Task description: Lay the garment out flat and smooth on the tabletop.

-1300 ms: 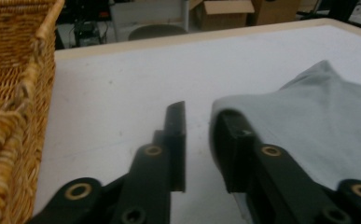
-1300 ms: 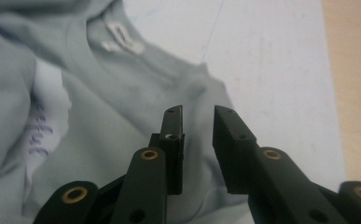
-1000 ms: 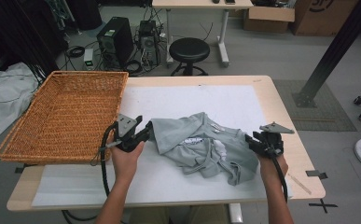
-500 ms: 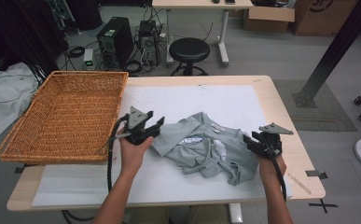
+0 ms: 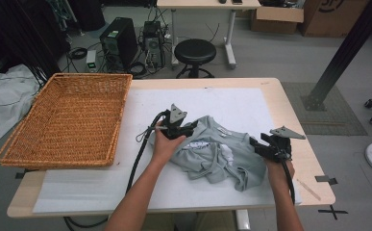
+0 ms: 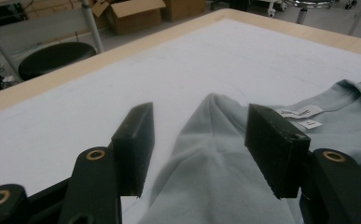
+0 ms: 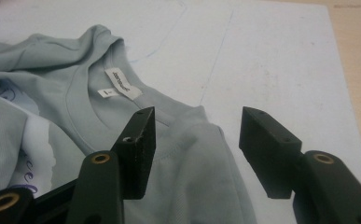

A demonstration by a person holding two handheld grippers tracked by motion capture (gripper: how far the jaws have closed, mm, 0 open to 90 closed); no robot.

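Observation:
A pale grey-blue T-shirt (image 5: 222, 154) lies crumpled on the white mat (image 5: 231, 103), right of the table's middle. My left gripper (image 5: 191, 130) is at the shirt's left edge and my right gripper (image 5: 256, 144) at its right edge. In the left gripper view the left gripper (image 6: 199, 149) straddles a raised fold of the shirt (image 6: 215, 186); its jaws have just been opening and do not press the cloth. In the right gripper view the right gripper (image 7: 197, 144) hangs over the shoulder of the shirt (image 7: 75, 93) near the neck label (image 7: 120, 84); its jaws have just been opening, nothing pinched.
A large wicker basket (image 5: 68, 115) sits on the table's left part. The wooden table edge (image 5: 289, 106) runs close behind the right gripper. A black stool (image 5: 194, 50) and computer towers (image 5: 118, 43) stand on the floor beyond the table.
My left gripper has travelled right, away from the basket, to the shirt's left edge, and the shirt's left part is bunched further right. Both grippers' jaws stand wider; the right hand has stayed put.

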